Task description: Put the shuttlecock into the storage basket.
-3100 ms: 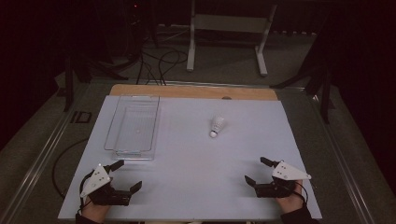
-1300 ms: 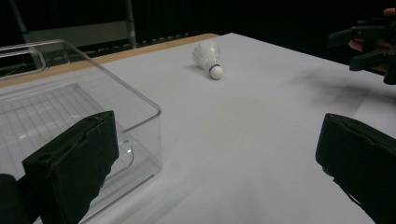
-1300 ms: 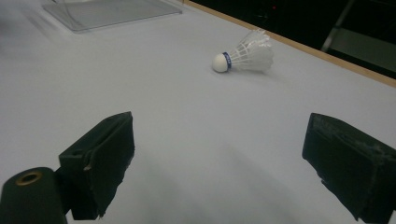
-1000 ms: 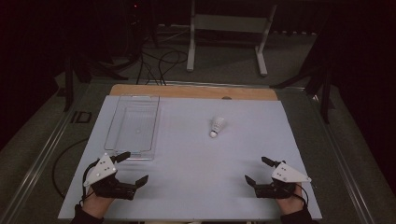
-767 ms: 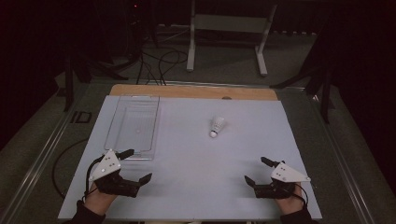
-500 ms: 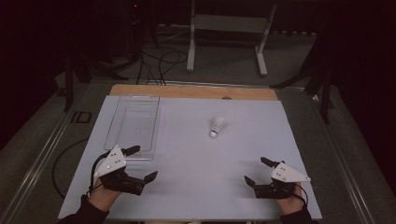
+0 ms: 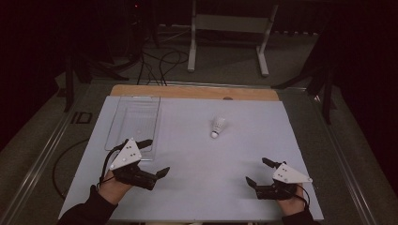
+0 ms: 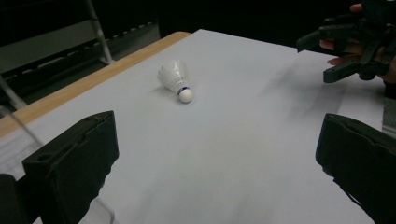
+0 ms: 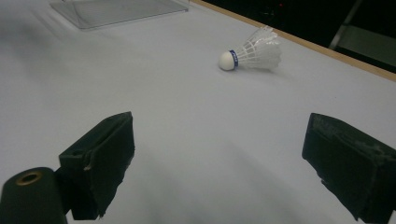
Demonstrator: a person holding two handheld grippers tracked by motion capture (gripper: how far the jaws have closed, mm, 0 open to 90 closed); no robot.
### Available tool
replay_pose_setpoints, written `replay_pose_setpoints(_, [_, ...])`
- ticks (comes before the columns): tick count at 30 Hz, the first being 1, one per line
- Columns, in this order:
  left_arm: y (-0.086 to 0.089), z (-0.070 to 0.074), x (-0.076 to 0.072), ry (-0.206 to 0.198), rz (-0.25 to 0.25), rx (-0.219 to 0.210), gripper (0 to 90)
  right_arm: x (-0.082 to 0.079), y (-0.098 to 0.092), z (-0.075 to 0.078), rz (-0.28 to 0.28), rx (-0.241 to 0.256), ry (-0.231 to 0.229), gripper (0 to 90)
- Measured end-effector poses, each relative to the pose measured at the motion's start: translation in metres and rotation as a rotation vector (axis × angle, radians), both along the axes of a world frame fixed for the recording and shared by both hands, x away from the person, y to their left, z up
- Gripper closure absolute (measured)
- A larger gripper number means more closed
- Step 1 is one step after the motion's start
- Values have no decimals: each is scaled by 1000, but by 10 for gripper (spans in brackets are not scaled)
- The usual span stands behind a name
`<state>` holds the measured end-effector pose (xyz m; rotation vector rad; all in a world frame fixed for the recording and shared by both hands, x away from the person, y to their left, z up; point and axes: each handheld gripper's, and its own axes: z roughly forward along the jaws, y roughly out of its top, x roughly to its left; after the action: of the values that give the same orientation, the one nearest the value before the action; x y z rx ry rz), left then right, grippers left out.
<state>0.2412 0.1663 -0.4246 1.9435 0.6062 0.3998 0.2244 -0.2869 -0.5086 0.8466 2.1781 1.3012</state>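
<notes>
Two grippers low at the near edge of the worktop [image 7: 197,197], jaws wide on both left gripper [image 7: 152,157] and right gripper [image 7: 259,171], nothing held. Best to carry the left one on toward the shuttlecock [image 7: 217,127], lying on its side mid-worktop, right of the clear tray [image 7: 133,123], and close across the cork. Since earlier: left gripper advanced forward and inward; right one unmoved.

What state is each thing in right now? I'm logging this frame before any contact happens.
White feathered shuttlecock with blue band: lying on its side on the white sheet, untouched.
Clear plastic rectangular tray: lying flat, nothing visible inside.
Left tongs: open, holding nothing, beside the tray's near corner.
Right tongs: open, holding nothing, near the table's front edge.
</notes>
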Motion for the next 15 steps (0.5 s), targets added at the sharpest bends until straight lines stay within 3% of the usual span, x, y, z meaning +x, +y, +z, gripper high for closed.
replay_pose_setpoints(15, [-28, 7, 20, 50, -24, 48, 0, 0, 0, 0, 2, 4, 3, 92])
